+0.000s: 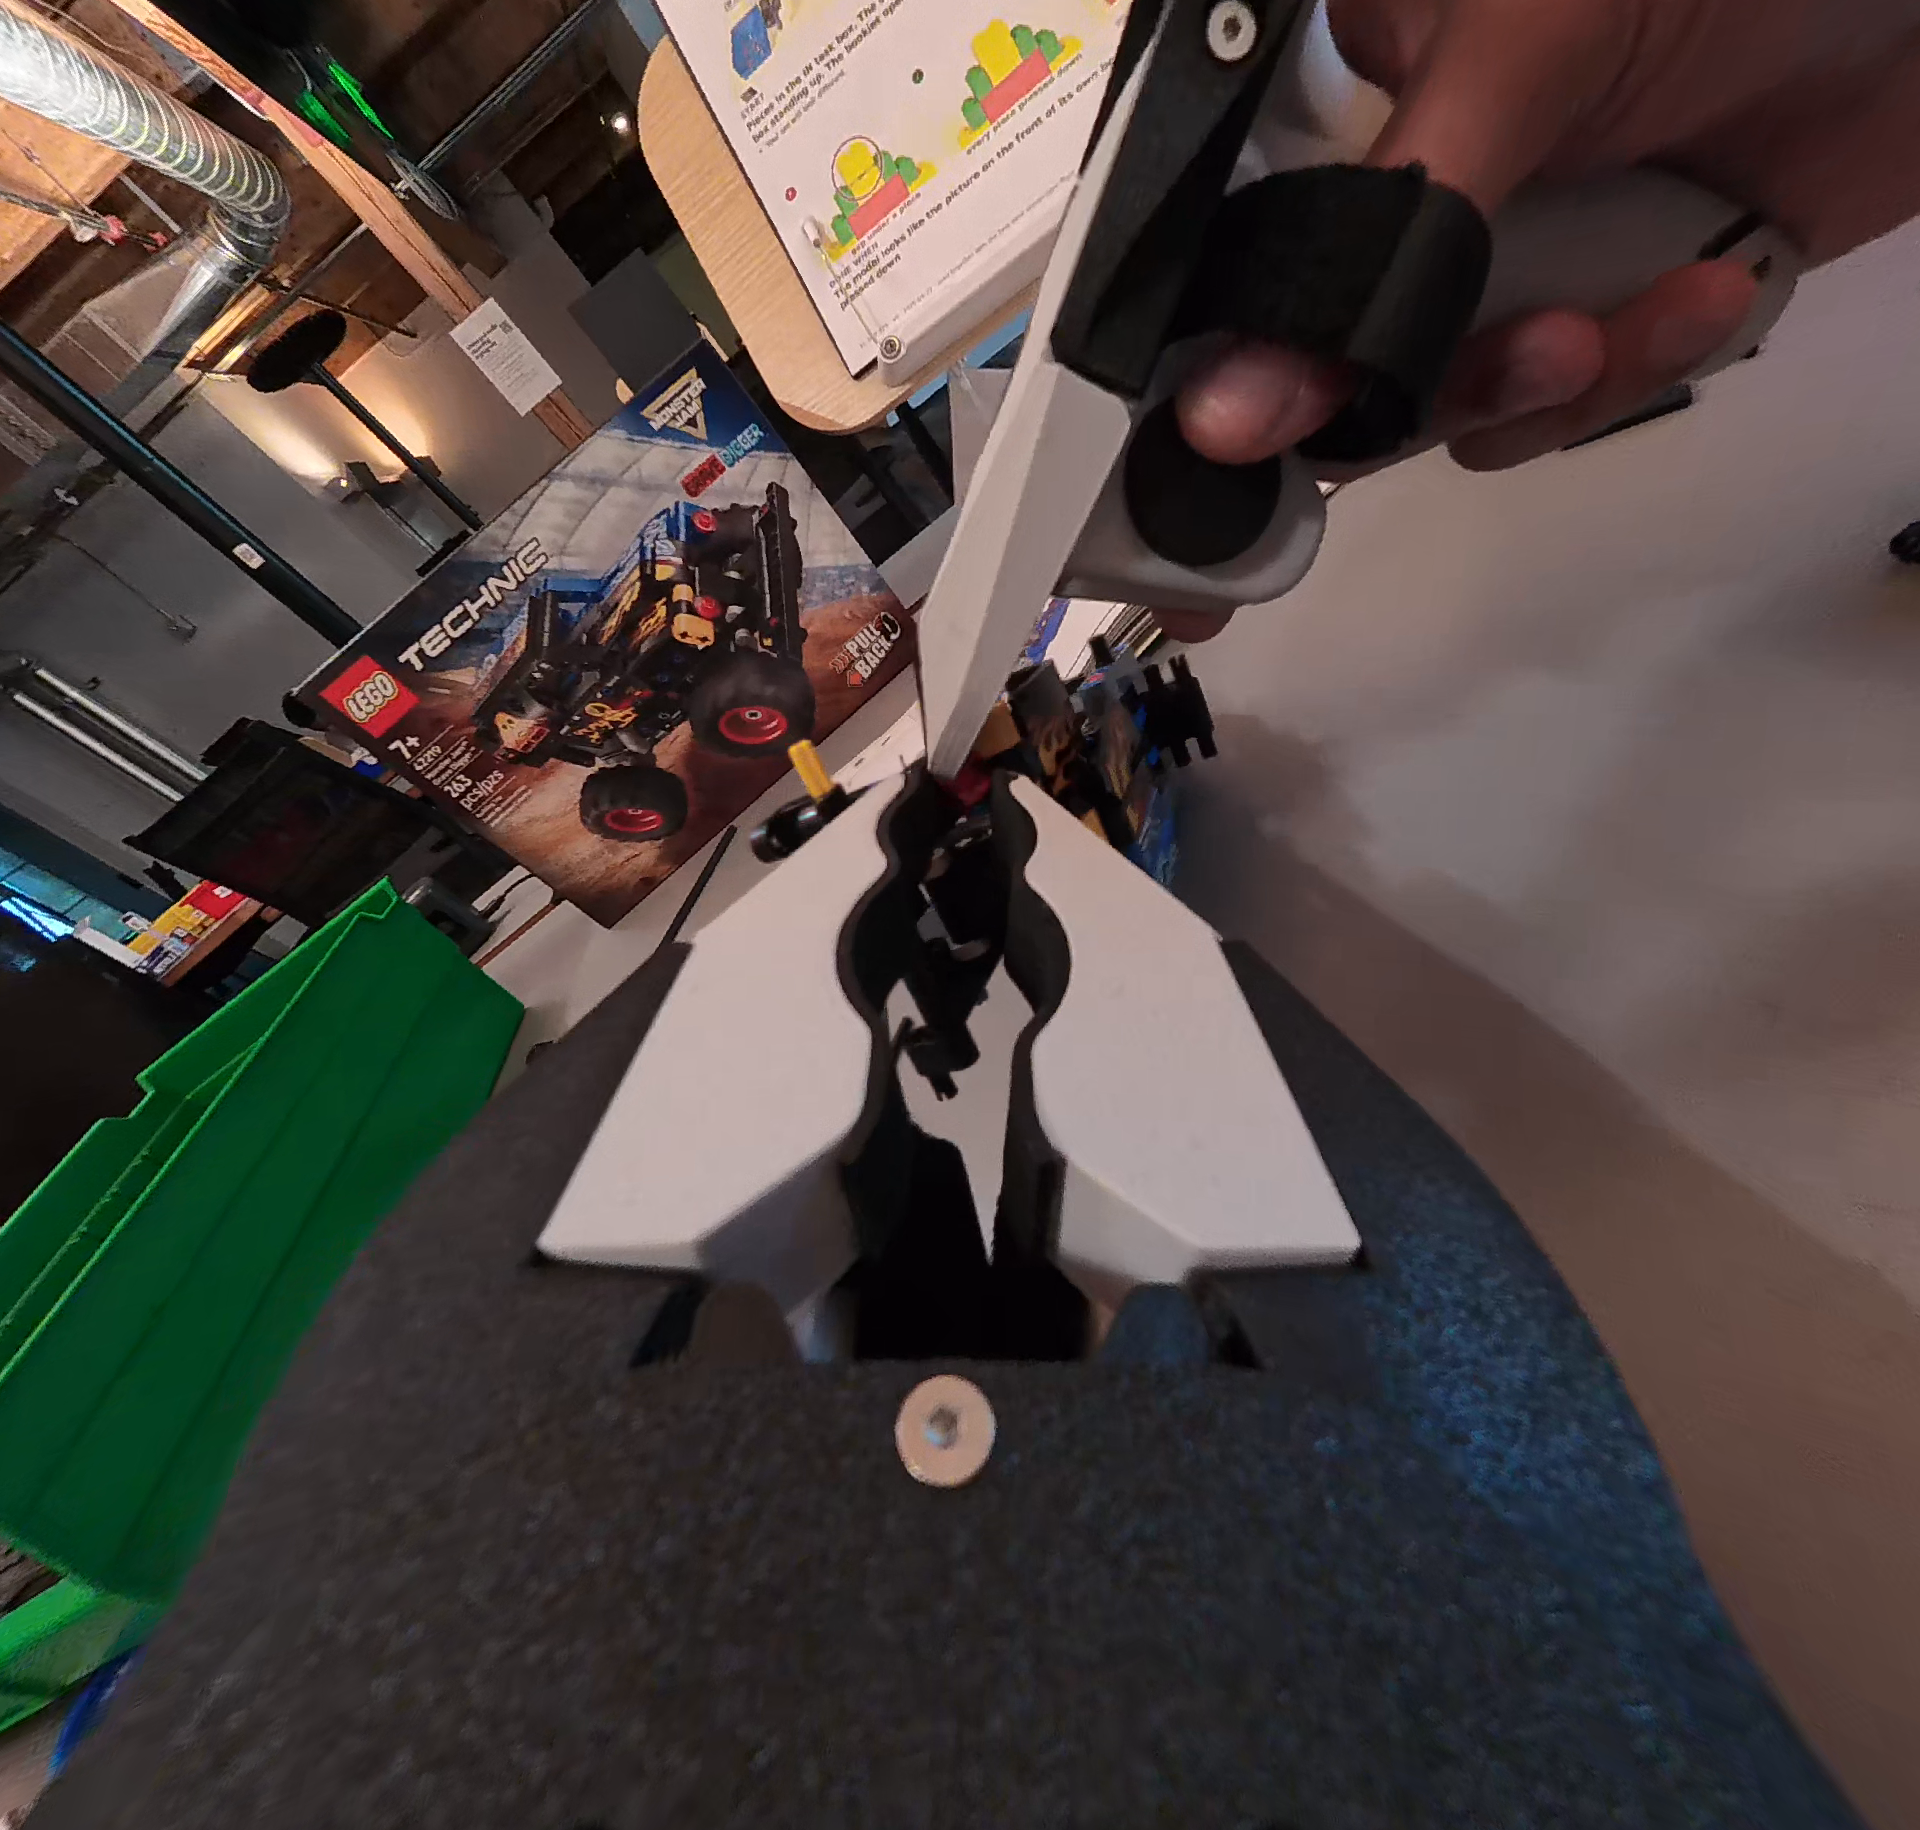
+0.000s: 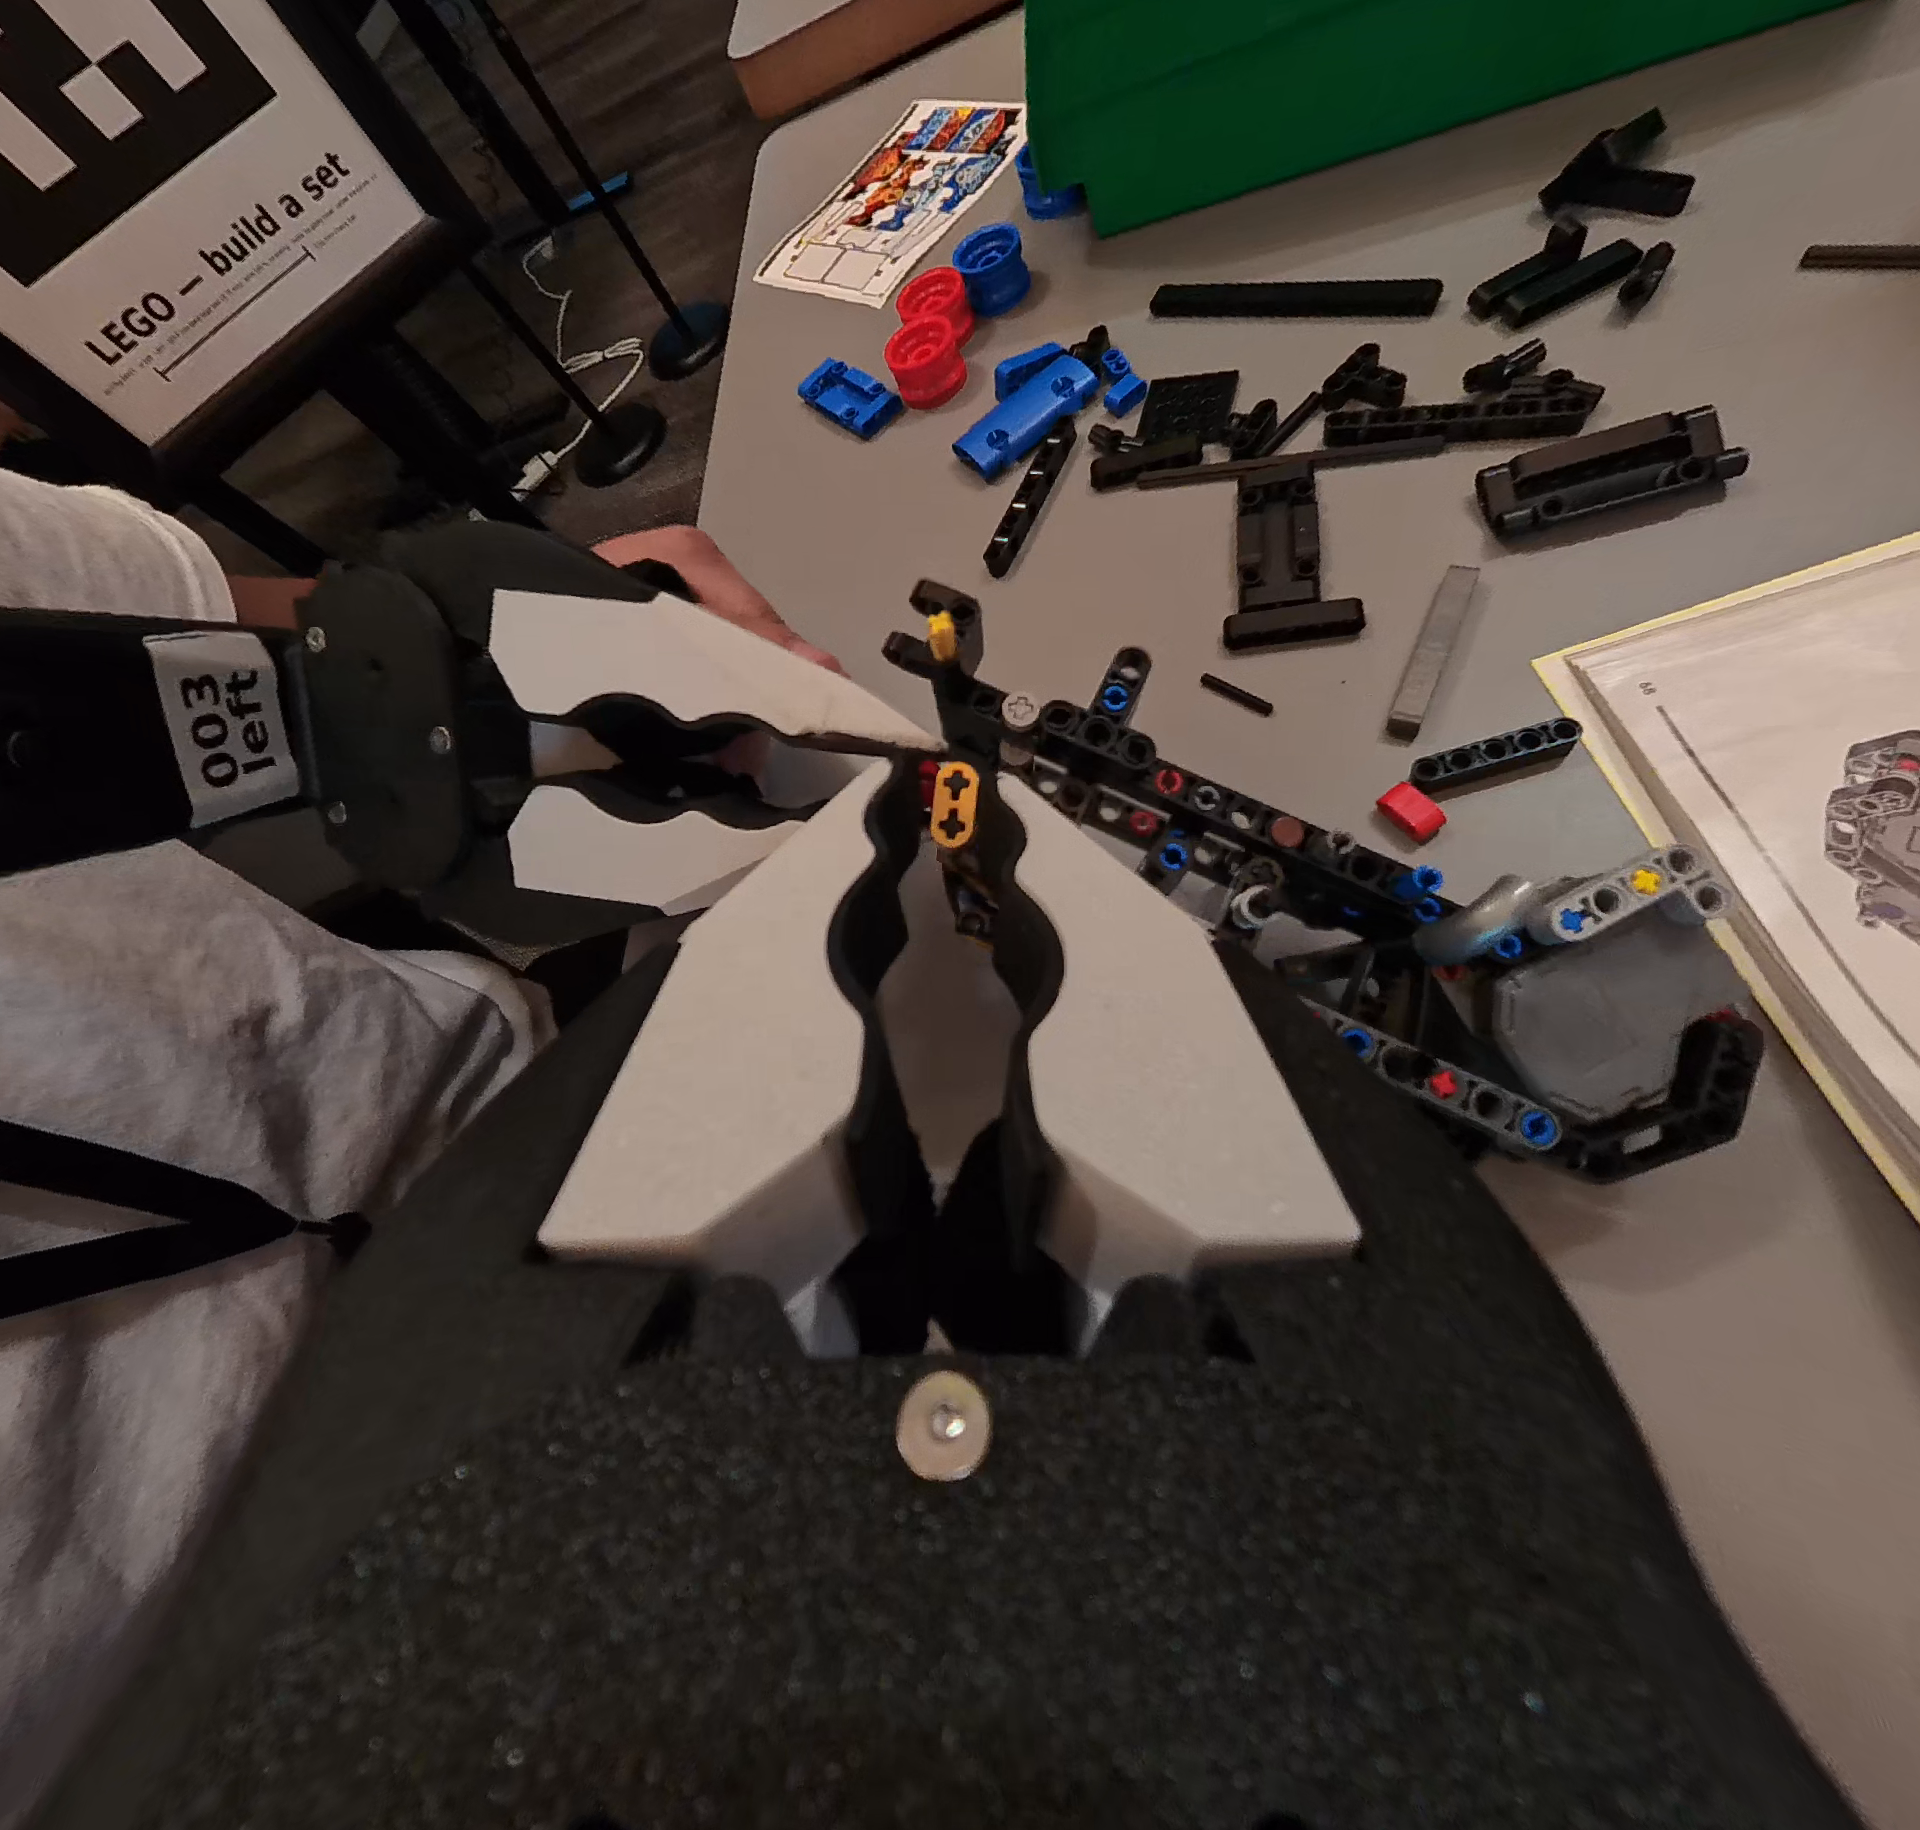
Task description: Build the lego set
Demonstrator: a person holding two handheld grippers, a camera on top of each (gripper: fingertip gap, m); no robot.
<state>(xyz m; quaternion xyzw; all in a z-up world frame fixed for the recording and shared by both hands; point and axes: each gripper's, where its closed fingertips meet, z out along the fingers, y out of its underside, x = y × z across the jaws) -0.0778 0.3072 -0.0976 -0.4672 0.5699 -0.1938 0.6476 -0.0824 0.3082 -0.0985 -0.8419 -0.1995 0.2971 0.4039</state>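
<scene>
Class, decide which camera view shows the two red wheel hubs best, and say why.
The right wrist view: the red wheel hubs lie in plain sight on the grey table. The left wrist view shows no loose hubs.

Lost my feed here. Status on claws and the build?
Both claws shut on the small sub-build, tips meeting. Chassis on table. Loose parts beyond, nothing blocking.

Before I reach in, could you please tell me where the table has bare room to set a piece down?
Bare table: the left edge strip below the blue pieces, and the patch between the grey bar and the booklet. Crowded: the band of red wheels and black beams, and around the half-built model.
</scene>
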